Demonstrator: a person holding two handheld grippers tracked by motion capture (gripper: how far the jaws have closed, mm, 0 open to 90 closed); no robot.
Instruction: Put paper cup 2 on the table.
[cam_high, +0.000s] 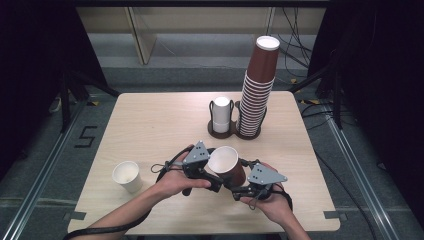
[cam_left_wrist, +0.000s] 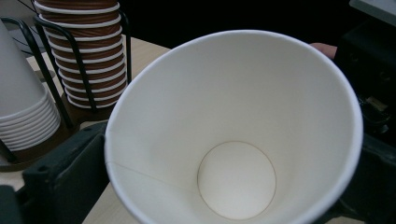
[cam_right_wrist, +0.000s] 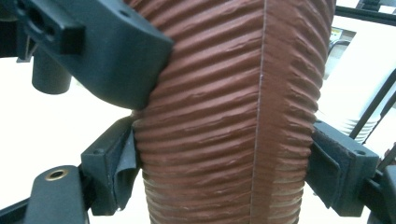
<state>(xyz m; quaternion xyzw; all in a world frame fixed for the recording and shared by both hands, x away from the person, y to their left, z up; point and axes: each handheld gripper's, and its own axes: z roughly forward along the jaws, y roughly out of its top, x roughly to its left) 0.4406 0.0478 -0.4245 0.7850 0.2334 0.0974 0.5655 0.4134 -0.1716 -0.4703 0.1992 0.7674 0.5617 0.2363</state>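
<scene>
The held cup (cam_high: 227, 167) is brown outside with fine ribbing, white inside. The tall stack (cam_high: 257, 90) is brown with white rims. The short stack (cam_high: 221, 115) and loose cup (cam_high: 127, 176) are white. The counter (cam_high: 150, 125) is pale wood, the rack (cam_high: 222, 132) dark brown.

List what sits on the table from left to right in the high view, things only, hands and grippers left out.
Loose white paper cup → white paper cups stacked in the dark holder → brown ribbed paper cup held over the near edge → tall stack of brown ribbed cups.
</scene>
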